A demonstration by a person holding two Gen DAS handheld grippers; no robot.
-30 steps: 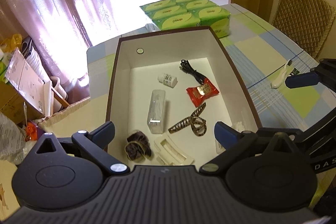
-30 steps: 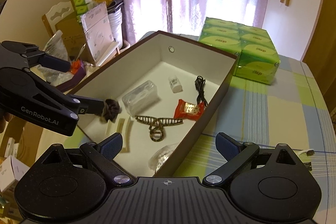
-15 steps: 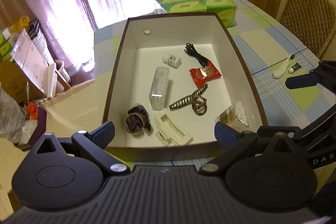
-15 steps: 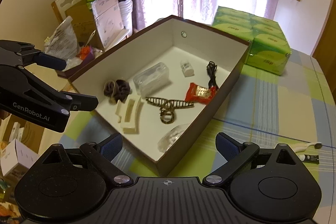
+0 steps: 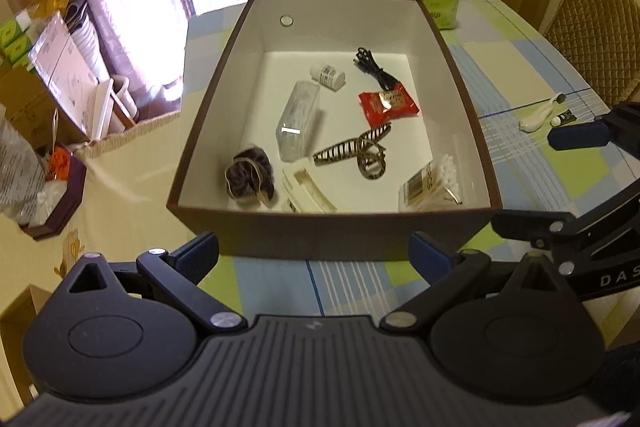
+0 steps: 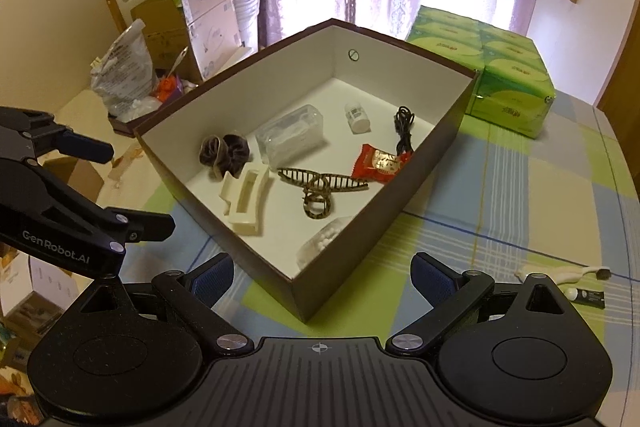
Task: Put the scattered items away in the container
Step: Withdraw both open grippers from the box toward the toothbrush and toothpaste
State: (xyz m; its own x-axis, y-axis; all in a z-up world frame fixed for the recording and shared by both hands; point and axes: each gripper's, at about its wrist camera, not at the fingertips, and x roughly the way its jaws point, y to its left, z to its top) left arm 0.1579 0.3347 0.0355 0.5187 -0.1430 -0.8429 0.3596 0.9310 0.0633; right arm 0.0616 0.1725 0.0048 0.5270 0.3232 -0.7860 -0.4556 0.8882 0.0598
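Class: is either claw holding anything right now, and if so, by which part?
Nothing is held. The left claw and right claw are both open and empty.

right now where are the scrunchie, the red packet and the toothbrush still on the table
scrunchie [image 6: 225, 154], right wrist view, its middle
red packet [image 5: 388, 103], left wrist view, wrapper centre
toothbrush [image 6: 562, 273], right wrist view, its handle

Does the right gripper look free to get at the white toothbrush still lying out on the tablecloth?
Probably yes. The toothbrush lies in the open on the tablecloth, outside the box, just beyond the right gripper, whose jaws are open and empty. Only a small tube lies right beside it.
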